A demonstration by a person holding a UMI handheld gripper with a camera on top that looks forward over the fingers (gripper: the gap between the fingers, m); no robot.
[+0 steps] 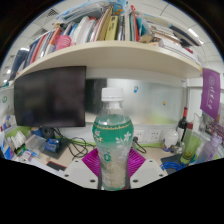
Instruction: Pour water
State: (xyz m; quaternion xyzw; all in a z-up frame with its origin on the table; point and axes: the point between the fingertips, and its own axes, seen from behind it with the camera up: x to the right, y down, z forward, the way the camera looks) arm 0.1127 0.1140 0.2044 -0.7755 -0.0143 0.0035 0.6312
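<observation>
Bottle (113, 140) upright between the gripper (113, 163) fingers – pink pads (92, 161) hug both sides, looks clamped on it (green label, white cap). Behind bottle: dark monitor (50, 96) off to one side – bookshelf (105, 58) above

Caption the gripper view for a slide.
Tool holding a green-labelled water bottle upright over a cluttered desk, below a bookshelf.

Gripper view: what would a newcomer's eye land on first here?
First the clear plastic bottle with its white cap and green label, upright and close between the gripper fingers, whose pink pads flank its lower half. Behind it a dark monitor sits on the cluttered desk, and a bookshelf packed with books spans above.
</observation>
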